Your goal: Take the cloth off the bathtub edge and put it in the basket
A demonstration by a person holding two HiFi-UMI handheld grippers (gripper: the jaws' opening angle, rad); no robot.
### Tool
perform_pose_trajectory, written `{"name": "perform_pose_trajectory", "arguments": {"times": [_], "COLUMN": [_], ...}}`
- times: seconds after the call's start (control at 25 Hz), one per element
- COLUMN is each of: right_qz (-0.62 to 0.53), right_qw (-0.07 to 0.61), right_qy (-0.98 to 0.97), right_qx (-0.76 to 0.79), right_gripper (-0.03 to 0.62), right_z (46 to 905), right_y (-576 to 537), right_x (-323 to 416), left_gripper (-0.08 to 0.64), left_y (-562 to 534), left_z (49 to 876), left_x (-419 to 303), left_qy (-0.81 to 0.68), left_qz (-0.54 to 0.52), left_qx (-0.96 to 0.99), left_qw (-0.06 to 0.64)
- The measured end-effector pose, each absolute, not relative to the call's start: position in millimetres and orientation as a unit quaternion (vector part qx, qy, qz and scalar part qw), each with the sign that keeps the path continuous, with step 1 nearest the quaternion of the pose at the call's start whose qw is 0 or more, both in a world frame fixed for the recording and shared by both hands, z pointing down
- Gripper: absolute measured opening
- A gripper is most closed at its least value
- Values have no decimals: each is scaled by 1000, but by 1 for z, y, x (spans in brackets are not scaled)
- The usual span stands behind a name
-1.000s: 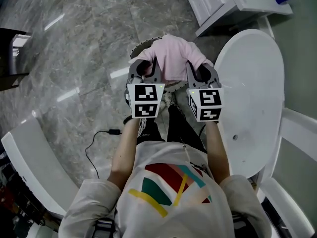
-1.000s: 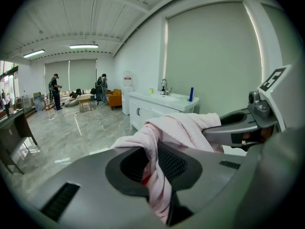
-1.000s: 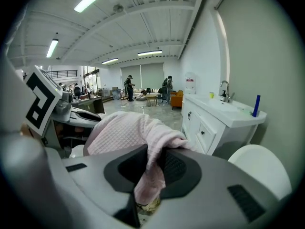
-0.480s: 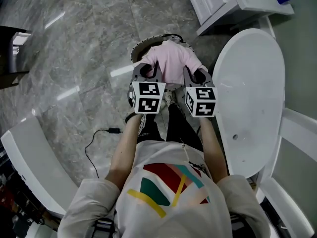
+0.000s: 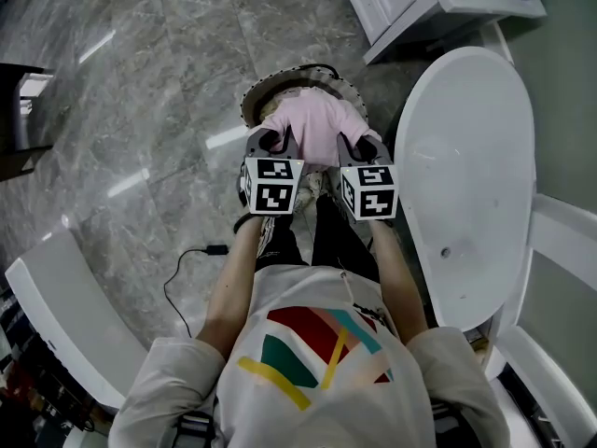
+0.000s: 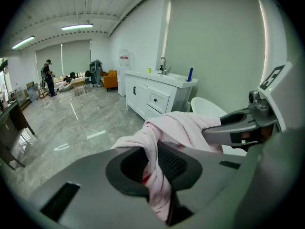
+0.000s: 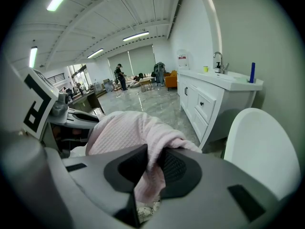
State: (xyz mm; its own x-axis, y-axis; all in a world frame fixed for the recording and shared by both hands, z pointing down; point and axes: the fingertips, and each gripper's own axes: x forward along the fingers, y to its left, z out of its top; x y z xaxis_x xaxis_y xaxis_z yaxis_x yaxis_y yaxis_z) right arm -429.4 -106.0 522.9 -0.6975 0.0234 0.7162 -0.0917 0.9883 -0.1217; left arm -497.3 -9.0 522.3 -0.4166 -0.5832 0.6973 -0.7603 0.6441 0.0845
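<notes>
A pale pink cloth (image 5: 317, 124) hangs stretched between my two grippers, right over a round basket (image 5: 257, 92) on the floor. My left gripper (image 5: 278, 145) is shut on the cloth's left edge; in the left gripper view a fold of the cloth (image 6: 157, 168) is pinched between the pads. My right gripper (image 5: 353, 149) is shut on the right edge, and the cloth (image 7: 152, 171) runs down between its pads in the right gripper view. The white bathtub (image 5: 471, 185) stands just to the right.
A white vanity cabinet (image 5: 410, 3) with a sink stands beyond the tub. Grey marble floor (image 5: 140, 91) spreads to the left, with a black cable (image 5: 187, 269) on it. White curved panels (image 5: 56, 315) lie at the lower left and right. Distant people stand in the hall (image 6: 47, 75).
Both grippers have sunk with the cloth toward the basket. More of the basket's rim now shows round the cloth.
</notes>
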Motion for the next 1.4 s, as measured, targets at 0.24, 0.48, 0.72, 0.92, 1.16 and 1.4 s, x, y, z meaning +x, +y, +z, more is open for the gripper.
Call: {"name": "perform_pose_trajectory", "arguments": {"times": [0.24,0.48,0.72,0.92,1.16,1.4], "right_qz": [94,104,106,104,113,92], "right_qw": [407,434,429,429,416,345], "right_qy": [-908,-889,-892,-892,-896,-930], "right_qx": [19,98,98,97,110,87], "right_gripper": [80,161,169,169,169,128], "right_z": [535,545,538,537,529,464], "right_y": [-107,-129,-128,-127,-131,-132], "right_x": [-425,-417,-416,-410,-413,-440], "left_gripper": [74,103,103,103,103,76], "left_y": [-8,-6,-8,-11,-12,-20], "left_z": [535,532,524,524,516,458], "left_x": [-497,-506,-505,-497,-501,-520], "left_qy": [-826,-831,-835,-833,-840,-859], "left_qz": [139,155,148,147,144,130], "left_qx": [390,376,374,379,371,381], "left_qw": [384,380,375,375,369,316]}}
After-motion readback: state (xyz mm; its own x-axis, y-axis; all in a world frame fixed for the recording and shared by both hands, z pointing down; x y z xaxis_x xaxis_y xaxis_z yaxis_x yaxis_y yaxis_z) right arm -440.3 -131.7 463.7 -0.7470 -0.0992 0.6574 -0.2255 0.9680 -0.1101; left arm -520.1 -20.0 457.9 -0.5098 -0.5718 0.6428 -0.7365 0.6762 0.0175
